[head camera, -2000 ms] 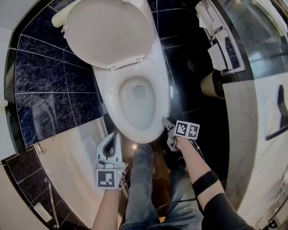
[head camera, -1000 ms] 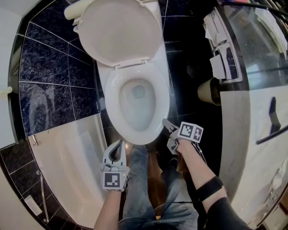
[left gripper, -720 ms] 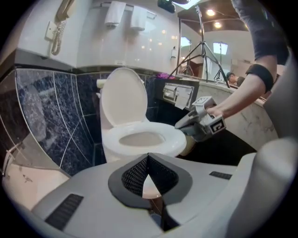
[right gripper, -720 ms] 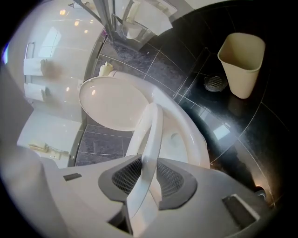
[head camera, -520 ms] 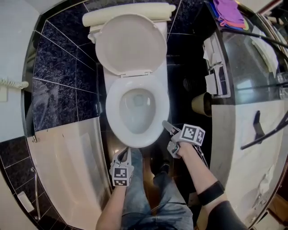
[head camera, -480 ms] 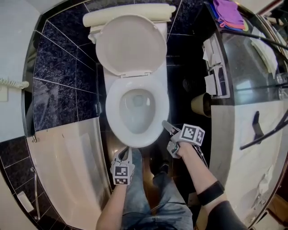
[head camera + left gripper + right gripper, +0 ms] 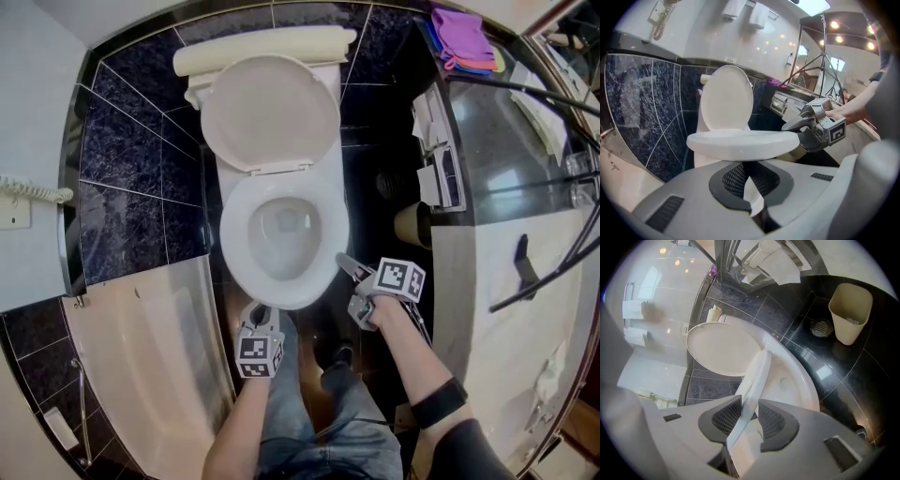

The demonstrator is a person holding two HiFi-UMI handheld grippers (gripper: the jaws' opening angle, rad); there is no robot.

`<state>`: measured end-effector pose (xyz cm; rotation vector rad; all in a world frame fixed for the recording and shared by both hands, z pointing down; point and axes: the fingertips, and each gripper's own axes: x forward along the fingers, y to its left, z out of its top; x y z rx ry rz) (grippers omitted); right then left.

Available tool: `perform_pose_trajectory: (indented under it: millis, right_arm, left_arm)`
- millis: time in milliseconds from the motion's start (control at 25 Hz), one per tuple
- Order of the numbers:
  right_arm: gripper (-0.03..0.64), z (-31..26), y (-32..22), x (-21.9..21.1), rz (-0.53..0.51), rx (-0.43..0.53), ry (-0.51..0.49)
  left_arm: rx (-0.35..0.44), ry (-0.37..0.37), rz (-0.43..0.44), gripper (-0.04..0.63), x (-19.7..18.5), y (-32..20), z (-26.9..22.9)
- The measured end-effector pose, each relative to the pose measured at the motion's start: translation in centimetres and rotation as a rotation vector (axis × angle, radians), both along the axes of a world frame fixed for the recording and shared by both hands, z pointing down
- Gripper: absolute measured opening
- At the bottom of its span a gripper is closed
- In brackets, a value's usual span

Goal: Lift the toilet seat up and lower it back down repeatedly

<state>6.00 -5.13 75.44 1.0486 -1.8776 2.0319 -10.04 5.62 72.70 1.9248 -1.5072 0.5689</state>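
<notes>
**Head view:** looking steeply down on a white toilet seat (image 7: 233, 234) lying on the bowl, lid (image 7: 272, 111) tipped back against the cistern. Right gripper (image 7: 341, 260) set at the seat's front right edge. Left gripper (image 7: 260, 312) just off the front edge, bathtub (image 7: 159, 347) to the left, beige bin (image 7: 412, 223) to the right. Jaw state hard to read from up here.

**Left gripper view:** level with the seat's front edge, close ahead. Jaws clenched tip to tip on nothing. Seen only from here: ceiling lights (image 7: 834, 24), and the right gripper side-on at the seat's rim.

**Right gripper view:** jaws released, with the seat's thin edge standing between the pads (image 7: 727, 416) and not pinched. Clearer here than from above: a floor drain (image 7: 821, 327) just beside the bin.
</notes>
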Motion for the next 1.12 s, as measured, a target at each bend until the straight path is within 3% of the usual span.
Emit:
perform_pose_trajectory:
  millis: [120, 160, 240, 480, 760, 920, 1120]
  right_arm:
    - [0.134, -2.5, -1.2, -0.2, 0.004, 0.029, -0.006]
    - [0.089, -3.7, -1.7, -0.2, -0.001, 0.052, -0.006]
    - [0.085, -6.6, -2.9, -0.4, -0.024, 0.115, 0.006]
    - [0.022, -16.2, -7.2, -1.1, -0.086, 0.412, 0.17]
    - [0.017, -24.0, -10.3, -2.8, -0.183, 0.688, 0.328]
    - [0.017, -25.6, -11.2, -3.6, -0.247, 0.775, 0.401]
    - [0.017, -25.7, -12.3, -4.6, -0.282, 0.818, 0.462]
  left_arm:
    - [0.019, 0.006, -0.012, -0.008, -0.5, -1.8, -2.1]
    - [0.025, 0.008, -0.015, -0.008, -0.6, -2.5, -2.8]
    - [0.041, 0.011, -0.016, -0.008, -0.8, -4.0, -4.4]
    - [0.097, 0.019, -0.014, -0.008, -2.0, -9.8, -9.3]
    - [0.154, 0.007, 0.013, -0.008, -3.8, -17.6, -13.8]
    - [0.181, -0.008, 0.045, -0.008, -4.6, -21.6, -15.3]
    - [0.214, -0.014, 0.063, -0.008, -5.6, -26.5, -16.5]
